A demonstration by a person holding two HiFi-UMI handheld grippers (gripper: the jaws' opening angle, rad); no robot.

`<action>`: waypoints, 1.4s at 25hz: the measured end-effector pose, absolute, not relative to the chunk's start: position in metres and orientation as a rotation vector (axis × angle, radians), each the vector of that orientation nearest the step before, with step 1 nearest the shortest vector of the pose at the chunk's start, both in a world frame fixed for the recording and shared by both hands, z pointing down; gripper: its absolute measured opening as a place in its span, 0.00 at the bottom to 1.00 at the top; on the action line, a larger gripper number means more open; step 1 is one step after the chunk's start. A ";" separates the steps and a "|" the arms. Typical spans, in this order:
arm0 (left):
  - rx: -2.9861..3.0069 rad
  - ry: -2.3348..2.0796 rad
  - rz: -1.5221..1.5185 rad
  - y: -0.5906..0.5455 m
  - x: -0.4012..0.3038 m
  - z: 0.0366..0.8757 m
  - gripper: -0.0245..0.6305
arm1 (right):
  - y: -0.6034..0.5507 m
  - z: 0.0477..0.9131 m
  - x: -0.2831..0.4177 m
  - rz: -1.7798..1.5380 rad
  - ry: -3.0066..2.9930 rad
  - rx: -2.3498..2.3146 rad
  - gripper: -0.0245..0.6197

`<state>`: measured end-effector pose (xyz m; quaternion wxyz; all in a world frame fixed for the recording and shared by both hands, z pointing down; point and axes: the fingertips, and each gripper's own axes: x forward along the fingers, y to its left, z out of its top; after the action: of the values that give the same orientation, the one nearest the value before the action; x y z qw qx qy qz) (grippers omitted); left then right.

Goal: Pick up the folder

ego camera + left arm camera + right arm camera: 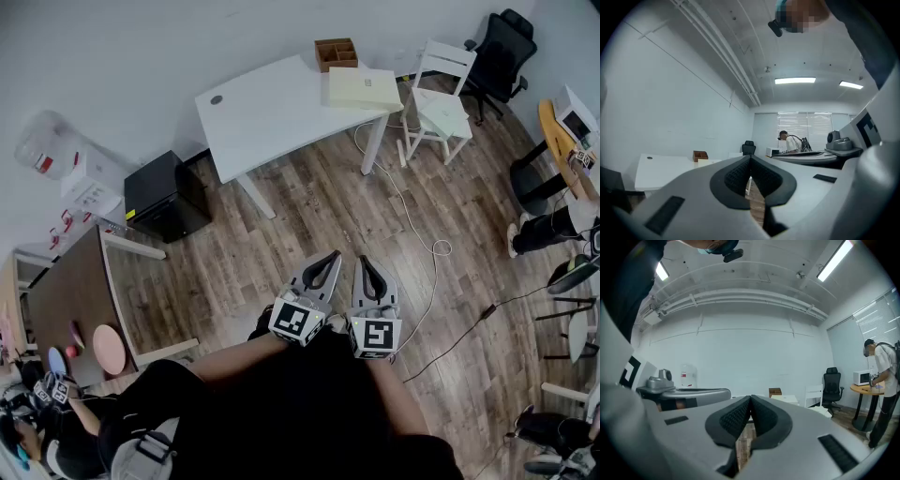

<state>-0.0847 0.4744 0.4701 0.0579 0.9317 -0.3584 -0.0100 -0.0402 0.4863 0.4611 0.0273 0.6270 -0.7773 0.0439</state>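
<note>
The folder (362, 88) is a flat pale cream slab lying on the right end of a white table (272, 112) across the room. In the right gripper view the folder (783, 398) shows small, just beyond the jaw tips. My left gripper (333, 255) and right gripper (364, 261) are held side by side close to my body, over the wooden floor and far short of the table. Both are shut with nothing between the jaws. In their own views the left gripper (750, 158) and the right gripper (751, 399) show their ribbed pads meeting at the tips.
A brown wooden organiser box (336, 52) stands on the table behind the folder. A white chair (441, 94) and a black office chair (497, 52) stand to the right. A black cabinet (167, 197) sits left of the table, and a cable (412, 225) trails across the floor. A person (881, 380) stands by a round table.
</note>
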 end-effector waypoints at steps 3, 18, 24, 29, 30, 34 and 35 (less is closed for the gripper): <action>2.828 -1.084 -0.021 0.484 -0.077 0.472 0.06 | 0.497 0.465 -0.029 0.118 -2.383 1.953 0.09; 2.823 -1.004 0.009 0.486 -0.056 0.491 0.06 | 0.500 0.480 -0.015 0.205 -2.461 1.961 0.10; 2.825 -0.945 -0.003 0.454 -0.031 0.497 0.06 | 0.474 0.489 0.014 0.228 -2.405 2.014 0.10; 2.809 -0.901 0.001 0.406 -0.008 0.508 0.06 | 0.432 0.495 0.038 0.226 -2.342 2.057 0.09; 2.799 -0.890 0.016 0.397 -0.005 0.512 0.06 | 0.423 0.499 0.041 0.233 -2.321 2.075 0.09; 2.790 -0.861 0.007 0.343 0.016 0.512 0.06 | 0.367 0.503 0.064 0.232 -2.267 2.129 0.09; 2.790 -0.858 -0.001 0.325 0.021 0.511 0.06 | 0.350 0.502 0.069 0.217 -2.271 2.120 0.09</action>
<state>0.0213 0.3250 0.5106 0.1111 0.9499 -0.2922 -0.0005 0.0692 0.3498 0.5018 0.0135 0.6807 -0.7291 0.0697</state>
